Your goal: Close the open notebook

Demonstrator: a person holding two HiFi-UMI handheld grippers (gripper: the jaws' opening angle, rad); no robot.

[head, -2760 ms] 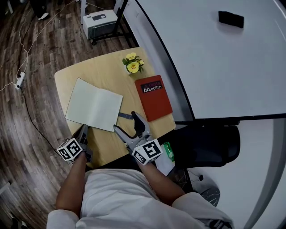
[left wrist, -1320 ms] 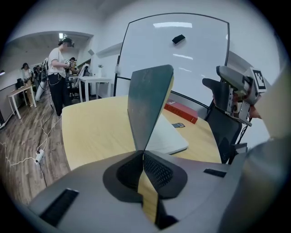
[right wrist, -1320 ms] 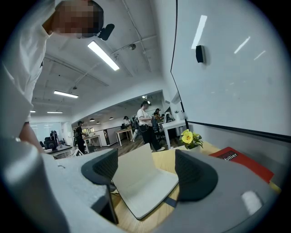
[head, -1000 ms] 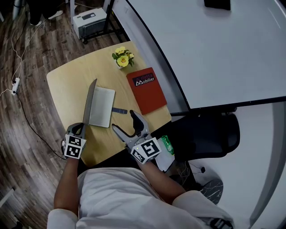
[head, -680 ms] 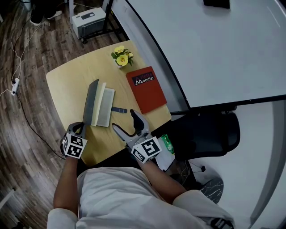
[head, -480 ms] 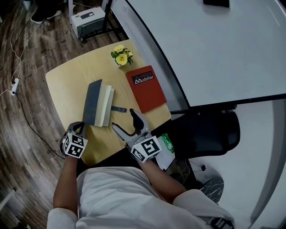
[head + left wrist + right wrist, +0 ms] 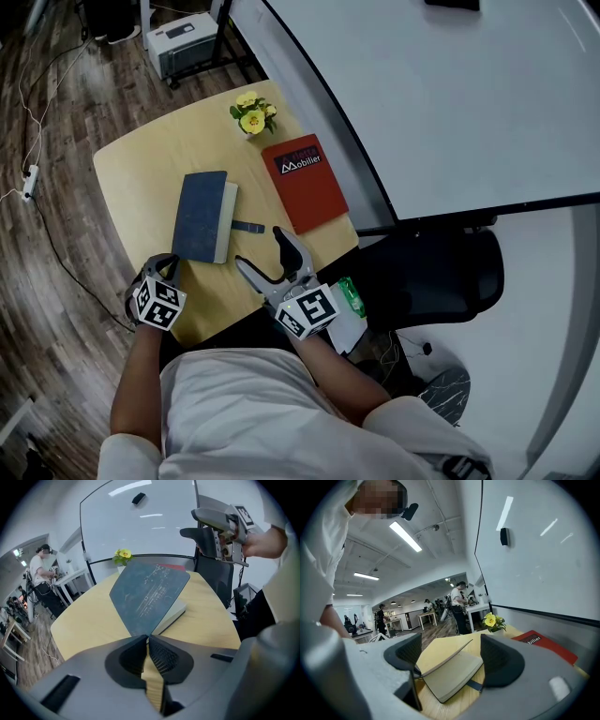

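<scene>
Notebook [image 7: 200,229] near red bk [image 7: 305,181] marked "Mobilier".

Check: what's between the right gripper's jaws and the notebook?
Only a dark strap sticking out of the notebook, on bare table; the right gripper stands open. The head view shows it.

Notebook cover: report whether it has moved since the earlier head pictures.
Yes. The notebook cover has swung over toward the red book, from lying open flat to almost shut.
</scene>
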